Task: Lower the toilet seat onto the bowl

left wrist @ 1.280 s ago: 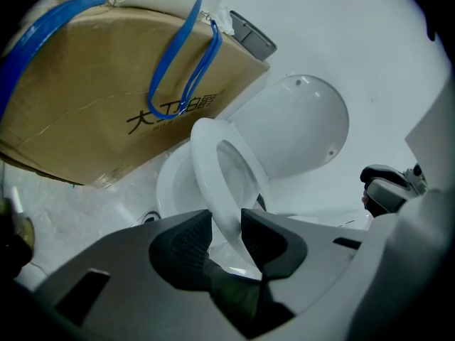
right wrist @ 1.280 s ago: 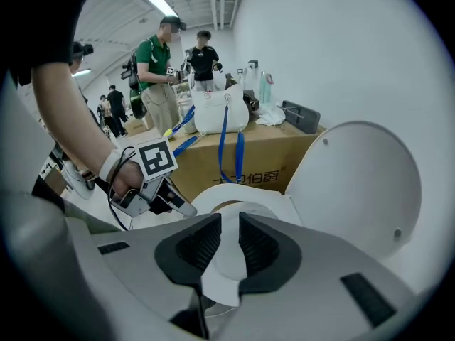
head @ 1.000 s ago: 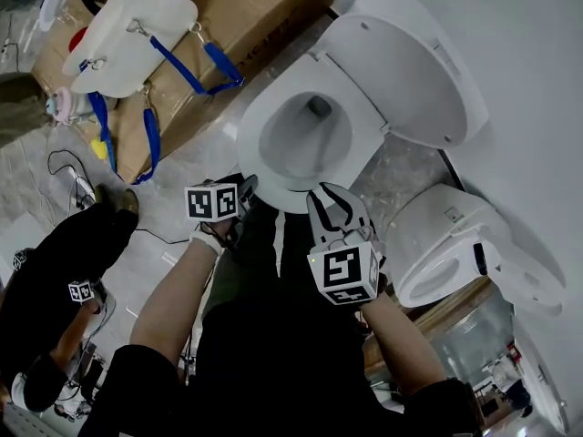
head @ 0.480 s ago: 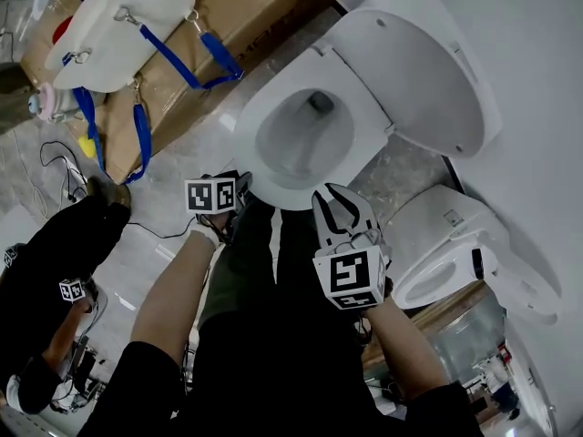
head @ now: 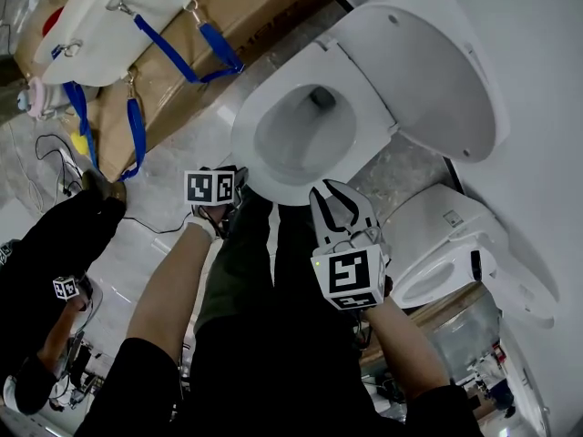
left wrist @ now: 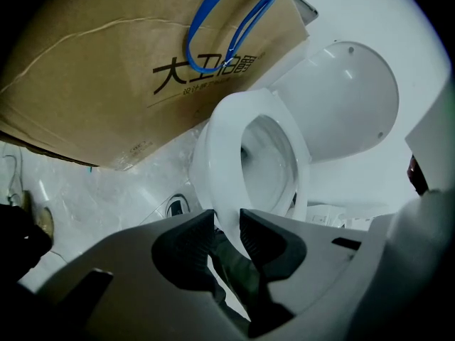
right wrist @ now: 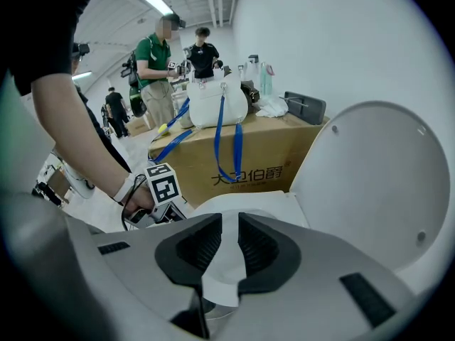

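Observation:
The white toilet stands by the wall in the head view. Its ring seat (head: 258, 153) lies flat round the bowl (head: 305, 127), and the oval lid (head: 437, 71) stands raised behind it. My left gripper (head: 239, 178) hovers at the front left of the rim, its jaws a narrow gap apart and empty. My right gripper (head: 328, 191) hangs just in front of the rim, also slightly open and empty. The left gripper view shows the seat (left wrist: 224, 144) and lid (left wrist: 348, 98) beyond the left gripper (left wrist: 227, 222). In the right gripper view, past the right gripper (right wrist: 229, 226), the lid (right wrist: 377, 183) rises at right.
A large cardboard box (head: 255, 3) with a white bag and blue straps (head: 118, 12) lies left of the toilet. A second toilet (head: 446, 244) sits on the right by the wall. A person in black (head: 46, 244) crouches at left, near cables on the floor.
The head view has shifted slightly. Both grippers stay near the front of the bowl. The seat and the lid have not moved.

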Available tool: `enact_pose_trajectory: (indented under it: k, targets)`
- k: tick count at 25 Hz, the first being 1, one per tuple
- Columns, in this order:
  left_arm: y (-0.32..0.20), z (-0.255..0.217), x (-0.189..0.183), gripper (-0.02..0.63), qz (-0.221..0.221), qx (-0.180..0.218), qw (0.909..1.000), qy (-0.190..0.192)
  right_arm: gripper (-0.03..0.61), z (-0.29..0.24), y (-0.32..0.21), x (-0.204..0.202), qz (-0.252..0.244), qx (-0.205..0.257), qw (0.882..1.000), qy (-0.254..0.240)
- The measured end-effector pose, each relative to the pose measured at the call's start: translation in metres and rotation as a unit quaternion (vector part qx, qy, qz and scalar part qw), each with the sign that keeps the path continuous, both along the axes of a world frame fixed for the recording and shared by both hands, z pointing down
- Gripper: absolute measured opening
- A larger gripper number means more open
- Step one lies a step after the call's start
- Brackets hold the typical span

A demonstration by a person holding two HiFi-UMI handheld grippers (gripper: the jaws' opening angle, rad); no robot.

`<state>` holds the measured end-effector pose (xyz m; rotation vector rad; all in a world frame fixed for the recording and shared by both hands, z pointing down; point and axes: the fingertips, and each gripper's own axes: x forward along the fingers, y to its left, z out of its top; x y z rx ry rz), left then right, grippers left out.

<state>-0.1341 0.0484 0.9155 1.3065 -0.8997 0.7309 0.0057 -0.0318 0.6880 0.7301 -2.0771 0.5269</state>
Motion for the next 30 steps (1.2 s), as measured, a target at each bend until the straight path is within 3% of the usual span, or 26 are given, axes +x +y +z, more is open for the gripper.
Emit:
enact_pose_trajectory:
  k: [2,10,13,16,20,23,30]
  targets:
    - [0.002,0.001,-0.004,0.093,0.007,0.000,0.9999,-0.015,0.089,0.000,-0.001,0.001,0.001,0.002,1.000,0.002]
    - [0.008,-0.013,-0.008,0.091,0.025,0.012,0.9992,-0.027,0.089,-0.006,-0.003,0.001,0.010,0.007,1.000,0.000]
    - [0.002,-0.028,-0.006,0.091,0.031,0.033,0.9983,-0.036,0.089,-0.008,-0.003,0.002,0.014,0.004,1.000,0.001]
    - [-0.011,-0.051,-0.002,0.081,0.044,0.080,0.9949,-0.044,0.089,-0.012,-0.003,0.001,0.019,0.003,1.000,0.000]
    - [-0.045,-0.108,0.006,0.075,0.061,0.164,0.9836,-0.043,0.089,-0.026,-0.007,-0.003,0.022,0.013,1.000,-0.009]
    - [-0.075,-0.165,0.019,0.074,0.047,0.219,0.9744,-0.021,0.089,-0.048,-0.014,-0.004,0.016,0.030,0.999,-0.015]
    - [-0.124,-0.307,0.055,0.066,0.047,0.342,0.9381,0.023,0.069,-0.110,-0.035,0.005,0.035,0.076,0.996,-0.035]
